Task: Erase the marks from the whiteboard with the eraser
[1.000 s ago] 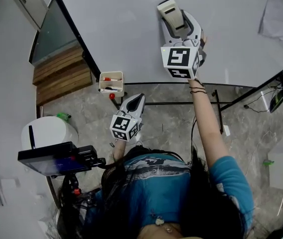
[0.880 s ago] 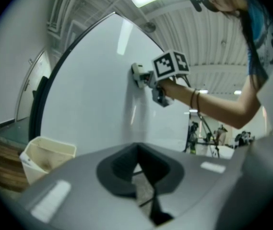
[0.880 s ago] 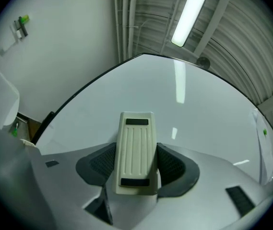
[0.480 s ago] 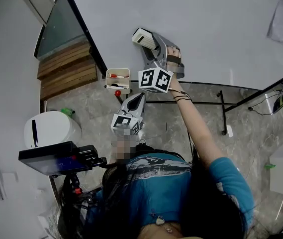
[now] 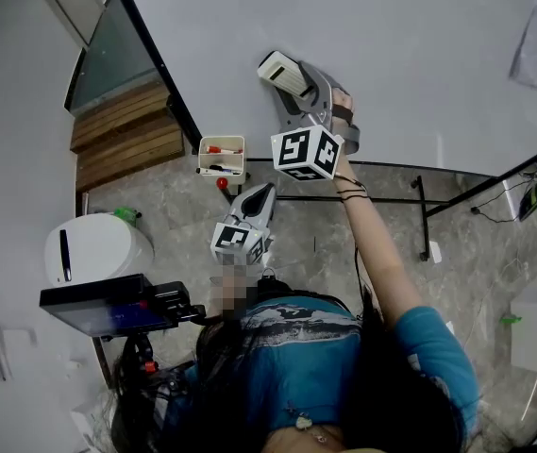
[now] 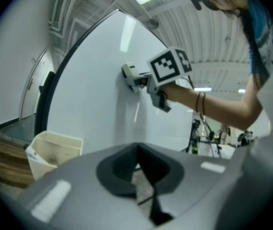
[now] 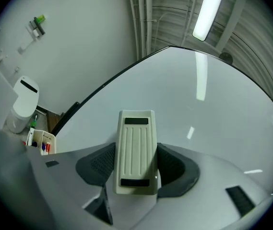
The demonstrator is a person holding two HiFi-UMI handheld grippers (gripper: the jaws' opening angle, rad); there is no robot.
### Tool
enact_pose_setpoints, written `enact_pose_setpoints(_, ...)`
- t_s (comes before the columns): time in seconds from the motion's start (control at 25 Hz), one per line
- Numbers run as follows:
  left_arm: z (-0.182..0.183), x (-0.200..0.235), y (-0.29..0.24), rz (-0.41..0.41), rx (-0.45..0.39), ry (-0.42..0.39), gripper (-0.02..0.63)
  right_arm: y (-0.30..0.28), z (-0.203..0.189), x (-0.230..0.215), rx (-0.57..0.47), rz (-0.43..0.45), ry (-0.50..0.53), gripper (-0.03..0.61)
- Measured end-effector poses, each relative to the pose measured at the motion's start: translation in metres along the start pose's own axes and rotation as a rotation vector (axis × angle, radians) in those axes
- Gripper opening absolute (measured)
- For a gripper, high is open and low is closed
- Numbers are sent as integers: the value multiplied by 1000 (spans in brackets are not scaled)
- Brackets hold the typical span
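The whiteboard (image 5: pixel 419 64) fills the upper part of the head view, and I see no marks on its white face. My right gripper (image 5: pixel 292 78) is shut on a cream ribbed eraser (image 5: pixel 279 72), pressed against the board near its lower left. From the right gripper view the eraser (image 7: pixel 136 150) sits clamped between the dark pads, with the bare board (image 7: pixel 184 114) behind it. My left gripper (image 5: pixel 260 194) hangs lower, near the person's body, shut with nothing in it. The left gripper view shows the right gripper and eraser (image 6: pixel 130 73) on the board.
A small cream pen holder (image 5: pixel 221 157) with red and black markers hangs at the board's lower edge. Wooden steps (image 5: pixel 122 130) lie left of the board's black frame. A white bin (image 5: pixel 93 248) and a dark device on a stand (image 5: pixel 108 305) are at lower left.
My right gripper swept the eraser leftward and down across the board, then edged slightly back to the right. My left gripper stayed about where it was.
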State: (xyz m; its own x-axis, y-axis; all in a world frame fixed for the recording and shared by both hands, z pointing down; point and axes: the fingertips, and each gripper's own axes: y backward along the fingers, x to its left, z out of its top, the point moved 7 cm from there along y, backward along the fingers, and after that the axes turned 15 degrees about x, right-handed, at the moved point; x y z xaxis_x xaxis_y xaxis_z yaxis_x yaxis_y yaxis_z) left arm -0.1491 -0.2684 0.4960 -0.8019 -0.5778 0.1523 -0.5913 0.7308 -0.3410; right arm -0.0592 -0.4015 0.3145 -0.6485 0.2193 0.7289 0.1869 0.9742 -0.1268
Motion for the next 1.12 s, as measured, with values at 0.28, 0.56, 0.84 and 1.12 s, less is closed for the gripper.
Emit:
enact_pose_setpoints(0.28, 0, -4, 0, -24, 0, -4, 2, 33, 9, -88, -50, -48, -136, 262)
enact_pose_setpoints(0.56, 6, -21, -6, -77, -1, -24, 2, 66, 4, -201, -96, -140, -239, 262)
enact_pose_setpoints(0.84, 14, -30, -14, -94, -4, -46, 2, 86, -24, -293, -83, -226, -332, 262)
enact_pose_setpoints(1.12, 8, -26, -14, -89, 6, -45, 2, 87, -35, -318, -58, -306, -345, 262)
